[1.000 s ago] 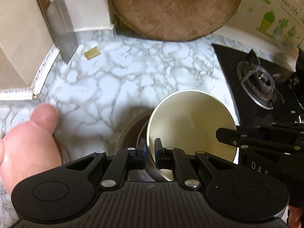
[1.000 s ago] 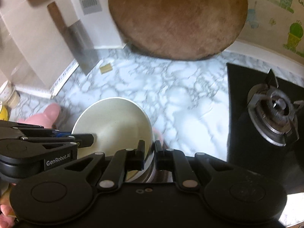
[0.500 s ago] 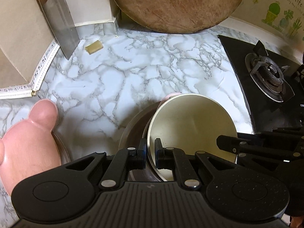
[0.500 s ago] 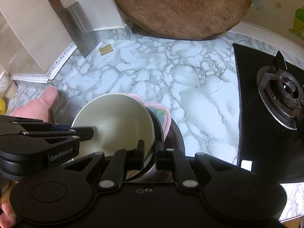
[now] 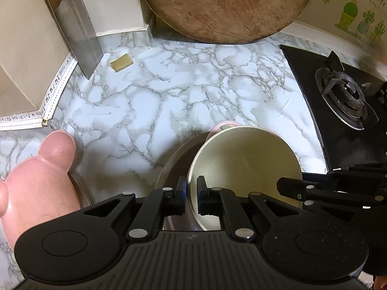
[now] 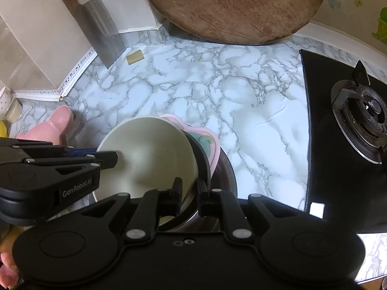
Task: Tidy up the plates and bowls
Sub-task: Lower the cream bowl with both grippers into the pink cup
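Observation:
A cream bowl (image 5: 244, 166) is held tilted above a metal bowl (image 5: 179, 154) that also holds a pink plate (image 6: 208, 142). My left gripper (image 5: 189, 193) is shut on the cream bowl's left rim. My right gripper (image 6: 189, 193) is shut on its right rim (image 6: 191, 169), and the bowl (image 6: 147, 154) fills the lower left of the right wrist view. A pink bear-shaped plate (image 5: 41, 181) lies at the left on another dish; it also shows in the right wrist view (image 6: 50, 128).
A round wooden board (image 5: 227, 7) leans on the back wall. A cleaver (image 5: 77, 31) leans at the back left, with a small yellow block (image 5: 121, 62) next to it. A black gas hob (image 5: 343, 96) is on the right. Marble counter (image 5: 183, 91) lies between.
Both grippers have drawn back and up with the cream bowl, so more counter shows. The pink plate under the bowl has come into view.

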The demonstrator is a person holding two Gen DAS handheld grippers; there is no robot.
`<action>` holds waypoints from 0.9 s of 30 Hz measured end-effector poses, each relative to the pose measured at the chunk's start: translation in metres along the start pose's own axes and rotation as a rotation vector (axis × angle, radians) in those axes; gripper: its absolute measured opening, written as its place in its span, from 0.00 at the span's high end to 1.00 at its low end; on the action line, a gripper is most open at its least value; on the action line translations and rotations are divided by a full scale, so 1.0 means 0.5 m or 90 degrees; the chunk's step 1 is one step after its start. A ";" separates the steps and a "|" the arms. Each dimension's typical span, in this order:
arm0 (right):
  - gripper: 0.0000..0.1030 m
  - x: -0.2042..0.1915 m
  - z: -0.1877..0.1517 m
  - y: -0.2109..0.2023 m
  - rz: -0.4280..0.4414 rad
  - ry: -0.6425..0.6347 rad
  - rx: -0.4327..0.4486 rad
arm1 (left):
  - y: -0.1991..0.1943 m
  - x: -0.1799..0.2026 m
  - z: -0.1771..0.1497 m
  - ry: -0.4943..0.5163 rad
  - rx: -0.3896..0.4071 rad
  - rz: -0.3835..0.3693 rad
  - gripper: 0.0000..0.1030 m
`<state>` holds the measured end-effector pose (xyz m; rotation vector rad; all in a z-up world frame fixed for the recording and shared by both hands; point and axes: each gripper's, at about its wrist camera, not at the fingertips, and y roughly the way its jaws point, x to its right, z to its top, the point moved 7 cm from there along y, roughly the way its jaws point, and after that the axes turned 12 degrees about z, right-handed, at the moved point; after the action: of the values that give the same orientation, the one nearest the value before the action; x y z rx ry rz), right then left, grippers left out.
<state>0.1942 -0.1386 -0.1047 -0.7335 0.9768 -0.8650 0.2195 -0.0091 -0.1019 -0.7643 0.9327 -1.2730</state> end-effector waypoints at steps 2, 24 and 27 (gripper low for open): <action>0.88 0.000 0.000 -0.001 0.000 -0.001 0.002 | -0.001 0.000 -0.002 0.001 0.004 -0.003 0.93; 0.83 -0.016 -0.017 -0.073 0.019 -0.054 0.067 | -0.074 -0.009 -0.040 0.004 0.079 -0.048 0.92; 0.78 -0.022 -0.022 -0.085 0.031 -0.057 0.084 | -0.094 -0.013 -0.050 0.007 0.101 -0.046 0.92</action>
<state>0.1688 -0.1506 -0.0689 -0.6285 0.8457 -0.8391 0.1763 -0.0093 -0.0706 -0.6729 0.8085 -1.3981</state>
